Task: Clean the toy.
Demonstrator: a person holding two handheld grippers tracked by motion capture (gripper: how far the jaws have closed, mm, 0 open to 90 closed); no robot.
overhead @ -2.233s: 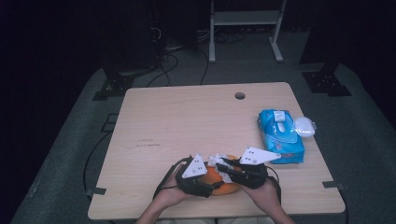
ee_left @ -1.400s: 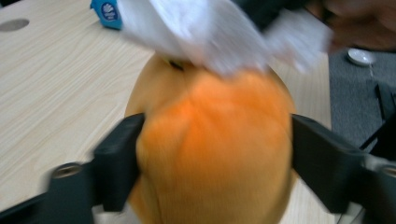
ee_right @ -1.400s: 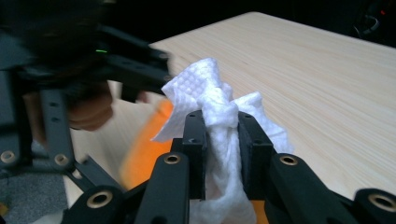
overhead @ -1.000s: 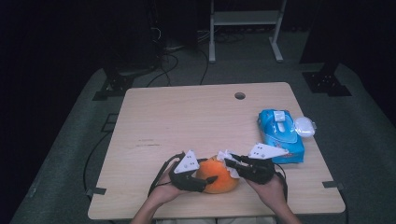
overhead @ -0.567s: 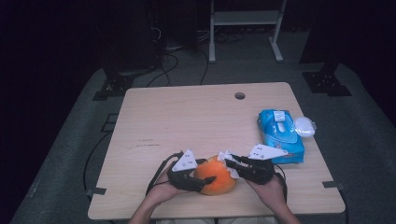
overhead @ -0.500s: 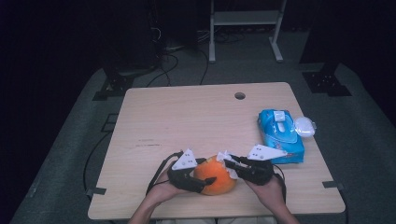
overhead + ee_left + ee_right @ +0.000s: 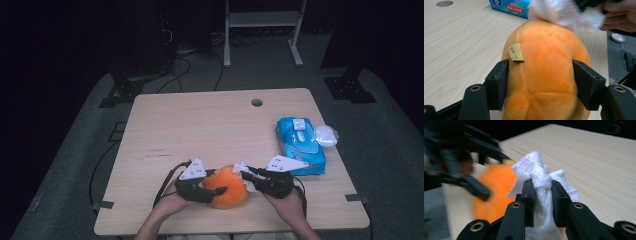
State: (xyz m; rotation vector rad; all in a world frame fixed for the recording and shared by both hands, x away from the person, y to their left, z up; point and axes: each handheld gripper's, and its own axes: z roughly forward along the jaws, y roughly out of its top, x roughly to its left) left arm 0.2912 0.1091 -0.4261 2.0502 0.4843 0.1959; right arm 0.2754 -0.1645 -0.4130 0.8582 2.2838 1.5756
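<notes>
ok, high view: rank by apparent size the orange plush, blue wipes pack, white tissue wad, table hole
1. blue wipes pack and orange plush: look about alike, and tools cover part of the plush, so no ranking between them
2. white tissue wad, partly hidden by the right tool
3. table hole, smallest

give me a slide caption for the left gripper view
Left gripper clamps an orange plush toy while a white wipe rubs its top.

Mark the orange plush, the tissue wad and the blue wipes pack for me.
orange plush (image 7: 549, 62): left gripper view, middle of its back.
tissue wad (image 7: 541, 180): right gripper view, knot above the jaws.
wipes pack (image 7: 300, 145): high view, top face.
</notes>
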